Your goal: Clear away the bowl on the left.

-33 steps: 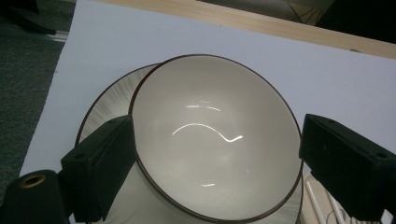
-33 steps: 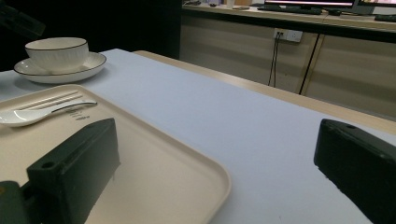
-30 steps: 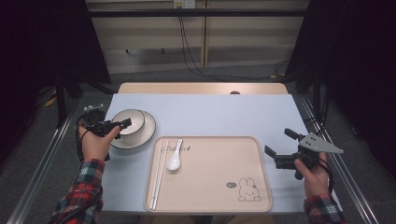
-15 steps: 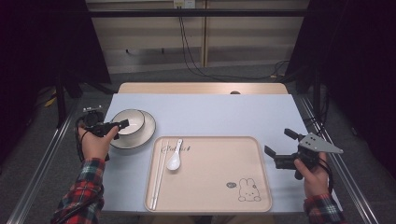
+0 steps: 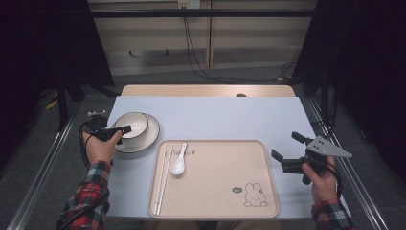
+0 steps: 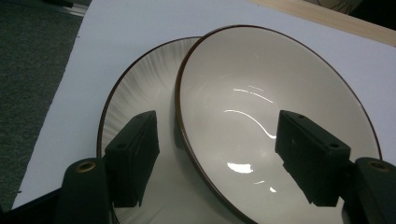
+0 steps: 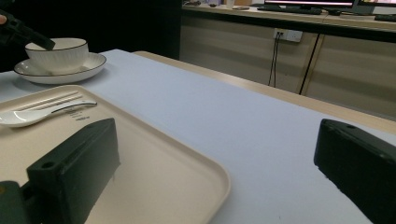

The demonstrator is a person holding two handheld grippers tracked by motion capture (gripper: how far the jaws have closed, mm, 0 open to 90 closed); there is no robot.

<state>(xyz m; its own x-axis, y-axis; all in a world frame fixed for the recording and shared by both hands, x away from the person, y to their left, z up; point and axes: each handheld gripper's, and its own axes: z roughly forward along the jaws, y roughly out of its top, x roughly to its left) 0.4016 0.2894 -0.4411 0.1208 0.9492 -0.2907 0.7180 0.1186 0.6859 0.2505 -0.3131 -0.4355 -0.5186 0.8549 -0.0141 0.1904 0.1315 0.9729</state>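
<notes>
The bowl point(image 6: 275, 116) sits on a plate point(image 6: 135, 98) at the table's left edge, beside the tray point(image 5: 268, 158), and looks like glazed ceramic: stiff, slick, breakable and fairly heavy. The left gripper point(image 6: 219, 158) straddles its near rim, 1 jaw outside and 1 inside; the jaws have just been closing but are not yet pinching. The rim wall seems the best hold, while the right gripper point(image 5: 289, 153) hangs spread and empty.

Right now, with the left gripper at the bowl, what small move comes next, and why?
Probably finish closing the left gripper on the bowl. Its jaws have just been closing and straddle the near rim, one outside over the plate, one inside the bowl, but neither pad seems to press yet. The right gripper waits open beside the tray.
</notes>
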